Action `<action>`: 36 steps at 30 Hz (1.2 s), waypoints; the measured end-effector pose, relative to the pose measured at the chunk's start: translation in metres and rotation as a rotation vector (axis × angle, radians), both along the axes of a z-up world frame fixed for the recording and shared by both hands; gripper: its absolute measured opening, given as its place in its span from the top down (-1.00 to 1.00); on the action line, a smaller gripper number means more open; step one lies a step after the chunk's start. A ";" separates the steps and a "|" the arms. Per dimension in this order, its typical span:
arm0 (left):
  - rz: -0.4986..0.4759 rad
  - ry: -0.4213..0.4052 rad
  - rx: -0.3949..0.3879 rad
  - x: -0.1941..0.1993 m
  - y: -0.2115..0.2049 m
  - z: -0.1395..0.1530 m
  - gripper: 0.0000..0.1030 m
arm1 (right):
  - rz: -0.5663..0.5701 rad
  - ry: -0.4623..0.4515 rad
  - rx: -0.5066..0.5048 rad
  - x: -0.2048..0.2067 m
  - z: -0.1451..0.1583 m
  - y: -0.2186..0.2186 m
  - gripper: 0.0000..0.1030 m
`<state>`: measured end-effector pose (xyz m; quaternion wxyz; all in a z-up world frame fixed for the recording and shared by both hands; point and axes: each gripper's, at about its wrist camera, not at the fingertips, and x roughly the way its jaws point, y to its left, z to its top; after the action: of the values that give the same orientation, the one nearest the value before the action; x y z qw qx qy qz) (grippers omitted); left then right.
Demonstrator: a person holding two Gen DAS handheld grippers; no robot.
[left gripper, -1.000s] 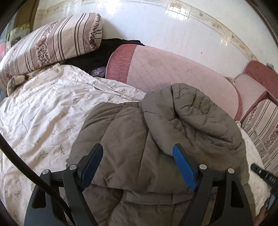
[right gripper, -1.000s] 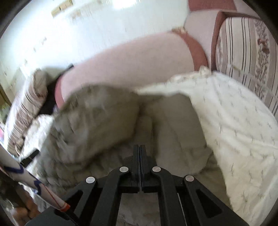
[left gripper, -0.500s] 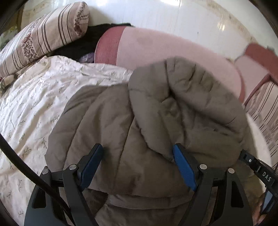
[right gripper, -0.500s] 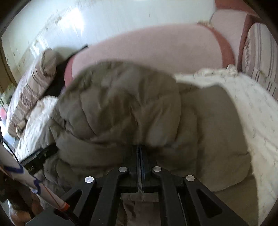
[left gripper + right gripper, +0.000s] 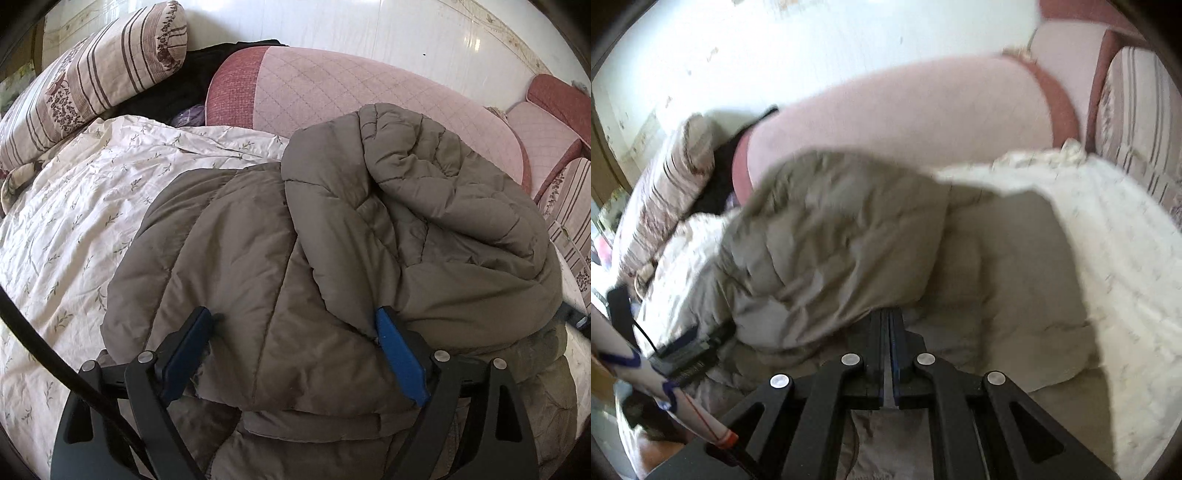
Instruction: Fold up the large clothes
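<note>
Quilted grey-brown puffer jacket [image 5: 332, 258] lies folded at centre frame on a floral bedsheet [image 5: 74, 221], one puffy layer doubled over another. Left claw [image 5: 295, 332], blue-padded, has just been opening and straddles the jacket's lower fold without pressing it. Right claw [image 5: 891, 325] is closed, empty, at the jacket's near edge.

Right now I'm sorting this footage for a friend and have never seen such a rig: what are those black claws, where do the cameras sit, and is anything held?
No robot here: a person holds a two-finger gripper in each hand, with a fisheye camera on each looking along its fingers. In the left view, the left gripper has just been opening; its blue pads straddle a puffy grey-brown jacket without pinching it. The jacket lies partly folded on a floral sheet in front of pink cushions. In the blurred right view, the right gripper is shut; whether it pinches the jacket's edge is unclear.
</note>
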<state>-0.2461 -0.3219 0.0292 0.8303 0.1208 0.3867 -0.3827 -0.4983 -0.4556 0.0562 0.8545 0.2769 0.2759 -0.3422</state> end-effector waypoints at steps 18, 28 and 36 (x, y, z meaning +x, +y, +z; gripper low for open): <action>0.003 -0.006 0.001 0.001 0.000 -0.002 -0.80 | 0.025 0.144 -0.044 0.049 -0.045 -0.025 0.39; 0.003 -0.008 -0.004 0.001 0.000 -0.001 -0.80 | 0.031 0.179 -0.067 0.052 -0.049 -0.016 0.39; 0.006 -0.006 -0.014 0.001 0.002 0.003 -0.80 | 0.040 0.191 -0.070 0.053 -0.044 -0.012 0.39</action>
<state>-0.2453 -0.3204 0.0320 0.8334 0.1151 0.3818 -0.3826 -0.4450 -0.4681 0.0120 0.8401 0.2073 0.3493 -0.3595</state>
